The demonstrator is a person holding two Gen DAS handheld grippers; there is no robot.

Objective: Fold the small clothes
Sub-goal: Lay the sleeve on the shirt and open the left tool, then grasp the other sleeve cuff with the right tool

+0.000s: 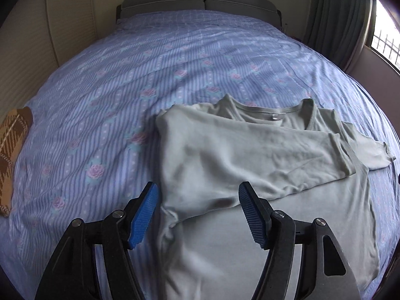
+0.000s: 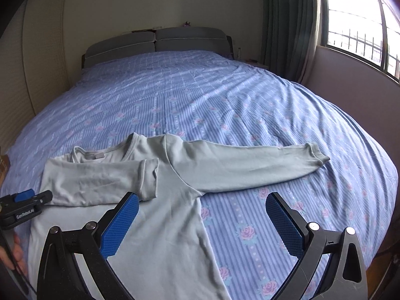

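Observation:
A pale grey-green long-sleeved shirt [image 1: 250,165] lies flat on the bed, collar toward the headboard; it also shows in the right wrist view [image 2: 160,215]. Its left sleeve [image 2: 100,180] is folded across the chest. Its right sleeve [image 2: 250,162] lies stretched out to the right. My left gripper [image 1: 198,193] is open and empty above the shirt's left edge, by the folded sleeve; it also shows at the left edge of the right wrist view [image 2: 30,196]. My right gripper [image 2: 202,200] is open and empty above the shirt's right side, under the armpit.
The bed is covered by a blue striped floral sheet [image 1: 140,75]. A brown plaid cloth [image 1: 10,150] lies at the bed's left edge. A grey headboard [image 2: 155,42] stands at the far end. A window [image 2: 362,25] and green curtain [image 2: 287,25] are on the right.

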